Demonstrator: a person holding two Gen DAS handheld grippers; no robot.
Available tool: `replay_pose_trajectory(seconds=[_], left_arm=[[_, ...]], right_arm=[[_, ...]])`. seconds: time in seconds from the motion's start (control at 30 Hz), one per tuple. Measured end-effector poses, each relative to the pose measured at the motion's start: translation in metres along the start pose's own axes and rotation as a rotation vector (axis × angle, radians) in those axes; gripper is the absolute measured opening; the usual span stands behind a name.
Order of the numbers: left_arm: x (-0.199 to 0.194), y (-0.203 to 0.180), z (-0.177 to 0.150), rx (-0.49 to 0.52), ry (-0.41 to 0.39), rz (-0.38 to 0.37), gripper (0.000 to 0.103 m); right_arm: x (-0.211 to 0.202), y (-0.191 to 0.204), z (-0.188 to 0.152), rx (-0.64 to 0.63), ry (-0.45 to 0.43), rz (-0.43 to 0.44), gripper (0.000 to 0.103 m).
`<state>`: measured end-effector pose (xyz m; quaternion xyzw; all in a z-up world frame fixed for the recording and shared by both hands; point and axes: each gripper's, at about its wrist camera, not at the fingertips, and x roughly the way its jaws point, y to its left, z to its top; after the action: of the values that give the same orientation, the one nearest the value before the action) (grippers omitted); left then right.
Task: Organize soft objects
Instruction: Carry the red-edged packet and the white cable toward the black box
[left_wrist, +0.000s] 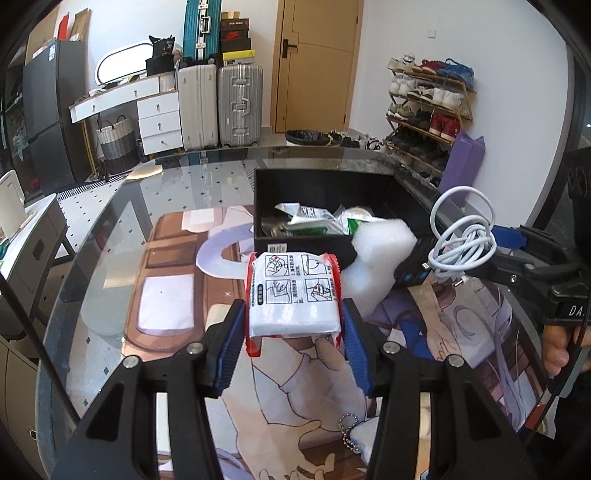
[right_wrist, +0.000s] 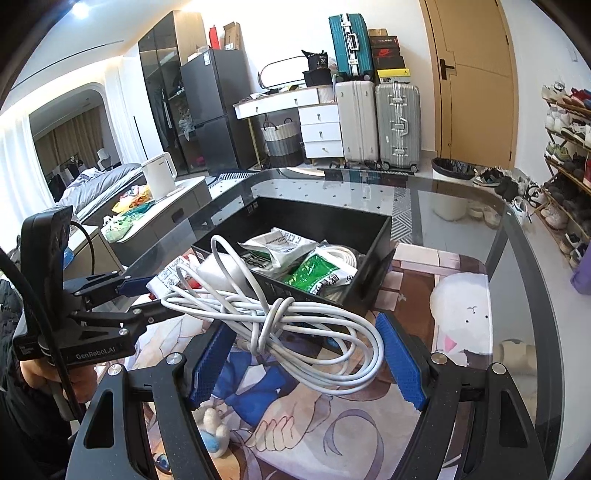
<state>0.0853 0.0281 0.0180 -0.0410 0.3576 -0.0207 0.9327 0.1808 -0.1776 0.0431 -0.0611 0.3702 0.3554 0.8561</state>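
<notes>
Left hand-held gripper (left_wrist: 293, 325) clamps packet (left_wrist: 293, 291) (red-edged); box (left_wrist: 295, 247) beyond

White packet (left_wrist: 293, 295) with red crimped ends and printed instruction panels, pinched flat-side-up between blue pads, raised off the mat just before the black box (left_wrist: 303, 245); white foam lump (left_wrist: 382, 243) leaning over that box's near right corner. Coiled white cable (right_wrist: 291, 321), knotted round its middle, loops spilling sideways, hanging between blue pads in front of the box's near wall; one loop arching up over the rim. Inside the box: white printed pouch (right_wrist: 275, 245), green-and-white pouch (right_wrist: 319, 275), pale coiled cord (right_wrist: 345, 254) against the right wall.
</notes>
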Motion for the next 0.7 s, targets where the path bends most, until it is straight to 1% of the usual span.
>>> replay_pose_trajectory(seconds=[0.47,0.7], left_arm=[[-0.015,0.000,0.006,-0.010,-0.051,0.008,0.050],[-0.022,0.003,0.007,-0.024,-0.078,0.012,0.050]], right_arm=[[-0.022,0.004,0.007,0.007,-0.068,-0.005,0.079],[-0.025,0.005,0.008,0.009,-0.082,-0.008,0.079]])
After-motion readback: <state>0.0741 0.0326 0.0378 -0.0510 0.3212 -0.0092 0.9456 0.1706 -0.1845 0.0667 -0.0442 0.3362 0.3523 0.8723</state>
